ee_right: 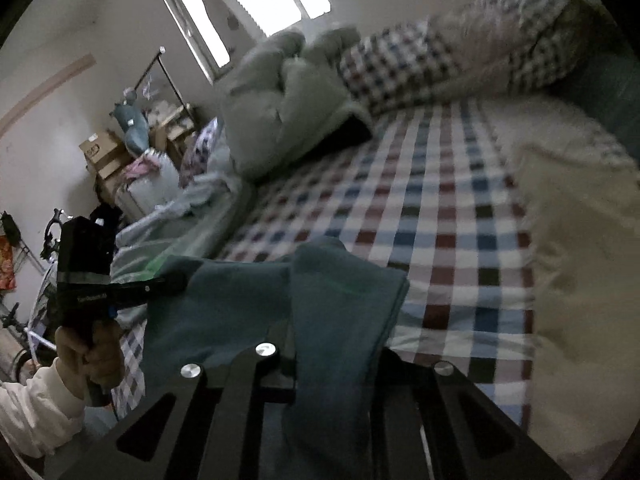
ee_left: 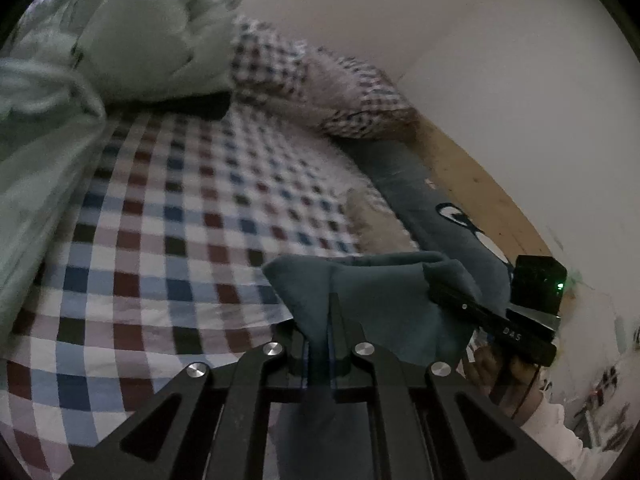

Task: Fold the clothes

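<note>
Bed [ee_left: 168, 208] with checked sheet. We find the teal garment [ee_left: 384, 292] held above it — left hand-held gripper [ee_left: 330, 320] and right hand-held gripper [ee_right: 304, 344] each clamped on an edge. Soft, light, limp — grip at corners.

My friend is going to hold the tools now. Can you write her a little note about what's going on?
Left tool: shut on one top edge of the blue cloth.
Right tool: shut on the other top edge of the same cloth.
The cloth hangs between both tools, lifted above the checked bed sheet.
Done: cloth picked up and held.
Left: lay it flat on the sheet, fold it, and set it down neatly. No folded pile is visible.
</note>
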A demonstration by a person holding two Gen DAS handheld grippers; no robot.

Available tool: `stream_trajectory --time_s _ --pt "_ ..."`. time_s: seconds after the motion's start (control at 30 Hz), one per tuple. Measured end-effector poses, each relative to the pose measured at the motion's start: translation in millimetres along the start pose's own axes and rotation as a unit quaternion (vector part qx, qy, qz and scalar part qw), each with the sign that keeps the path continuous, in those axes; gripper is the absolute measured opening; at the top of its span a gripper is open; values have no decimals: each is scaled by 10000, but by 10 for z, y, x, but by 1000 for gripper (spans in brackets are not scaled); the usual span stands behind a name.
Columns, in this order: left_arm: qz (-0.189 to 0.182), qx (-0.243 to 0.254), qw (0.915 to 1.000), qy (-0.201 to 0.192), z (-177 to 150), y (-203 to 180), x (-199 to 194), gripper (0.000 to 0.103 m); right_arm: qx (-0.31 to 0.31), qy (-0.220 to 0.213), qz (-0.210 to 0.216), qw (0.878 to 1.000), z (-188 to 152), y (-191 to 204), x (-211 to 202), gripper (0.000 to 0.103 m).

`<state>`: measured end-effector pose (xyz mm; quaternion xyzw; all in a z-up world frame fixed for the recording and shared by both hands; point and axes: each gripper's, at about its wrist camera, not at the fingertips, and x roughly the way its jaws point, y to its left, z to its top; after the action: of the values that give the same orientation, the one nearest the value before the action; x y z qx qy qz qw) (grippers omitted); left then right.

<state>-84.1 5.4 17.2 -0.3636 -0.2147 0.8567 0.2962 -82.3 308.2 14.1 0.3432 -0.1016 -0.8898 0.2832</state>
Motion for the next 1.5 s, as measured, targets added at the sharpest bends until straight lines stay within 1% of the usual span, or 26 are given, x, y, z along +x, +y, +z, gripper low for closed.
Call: stream_trajectory --time_s 0.07,0.13,0.33,0.57,0.67,0.83,1.0,1.13,1.2,1.3,1.4,1.5 --pt "-41 144 9998 -108 -4 -150 -113 4 -103 -218 -144 9996 -20 132 -218 9" --pt "-115 171 9996 -197 -6 -294 -223 4 -188 -393 -291 9986 -38 270 -418 9" --pt "-370 435 9978 -348 22 -846 -467 4 -318 -785 -688 9940 -109 563 -1055 8" --pt "-748 705 9944 -233 93 -1553 -506 4 -191 -1212 -1056 9868 -180 645 -1855 8" --pt "-913 822 9924 -80 135 -1885 -344 4 -134 -1343 -1218 9833 -186 598 -2148 8" --pt "-1092 1211 9866 29 170 -2436 -35 4 30 -1565 -1556 9753 -148 355 -2659 8" --pt "-1323 1470 9798 295 297 -2853 415 4 97 -1671 -1906 9673 20 -11 -3041 8" --pt "-1285 1901 9726 383 414 -3149 775 4 106 -1716 -2178 9607 233 -341 -3269 8" --pt "-1248 1961 9718 399 482 -3227 944 4 68 -1732 -2252 9588 373 -491 -3296 8" --pt "-1137 1942 9735 404 604 -3256 1231 4 -2 -1698 -2383 9562 645 -741 -3261 8" --pt "-1021 1783 9777 432 758 -3165 1504 4 -62 -1623 -2479 9551 892 -965 -3164 8" --pt "-931 1553 9824 451 926 -3028 1745 4 -113 -1453 -2533 9564 1112 -1193 -2935 8"
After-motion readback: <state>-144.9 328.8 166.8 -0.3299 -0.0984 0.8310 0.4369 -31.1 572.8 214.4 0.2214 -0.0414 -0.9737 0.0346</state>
